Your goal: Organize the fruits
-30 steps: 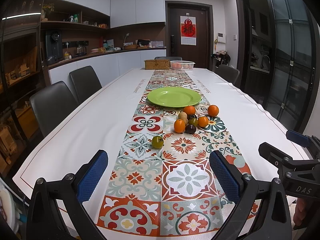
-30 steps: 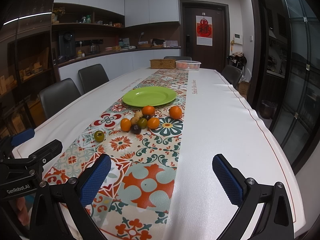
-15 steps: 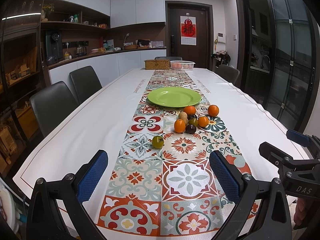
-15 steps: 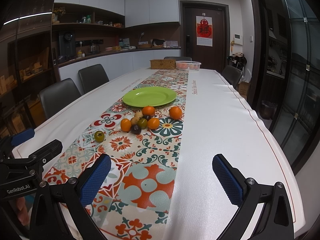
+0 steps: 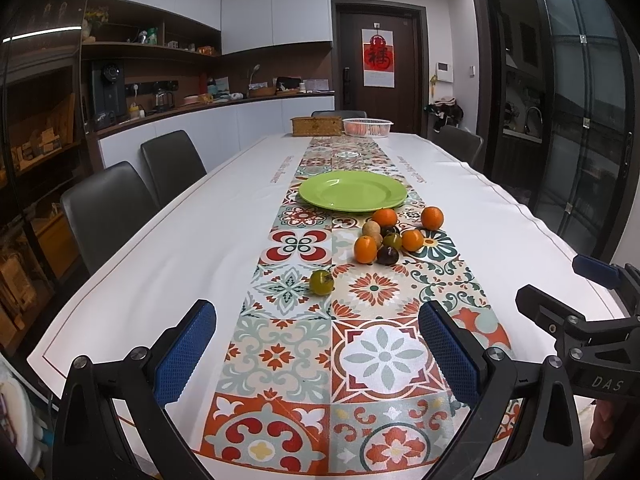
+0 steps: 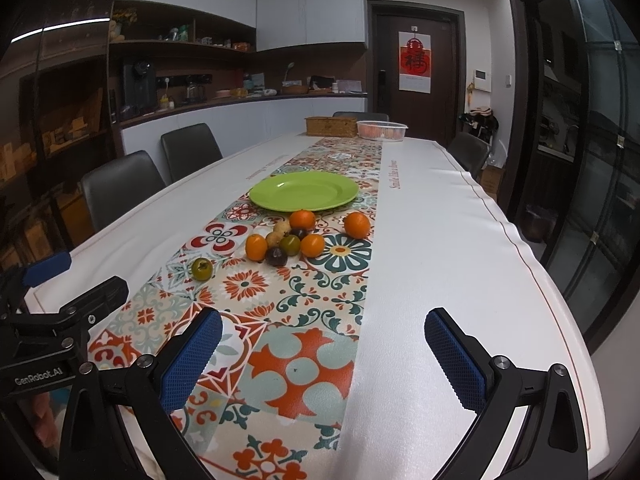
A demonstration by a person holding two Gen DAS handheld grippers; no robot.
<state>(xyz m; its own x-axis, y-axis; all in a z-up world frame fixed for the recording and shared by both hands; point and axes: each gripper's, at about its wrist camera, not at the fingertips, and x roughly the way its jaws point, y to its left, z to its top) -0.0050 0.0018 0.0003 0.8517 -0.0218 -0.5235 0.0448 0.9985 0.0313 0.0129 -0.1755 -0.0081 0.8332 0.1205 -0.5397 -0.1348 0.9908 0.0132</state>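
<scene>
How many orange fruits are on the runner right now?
4: one by the green plate rim, one apart to the right, two in the cluster's front. Others could hide behind.

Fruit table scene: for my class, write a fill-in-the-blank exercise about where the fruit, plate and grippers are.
1. The green plate holds ____ fruit.
2. The number of orange fruits in the cluster is ____.
3. The lone green fruit lies nearer the ____ gripper.
4. Both the left gripper and right gripper have their jaws ____.

Missing words: no; four; left; open
</scene>
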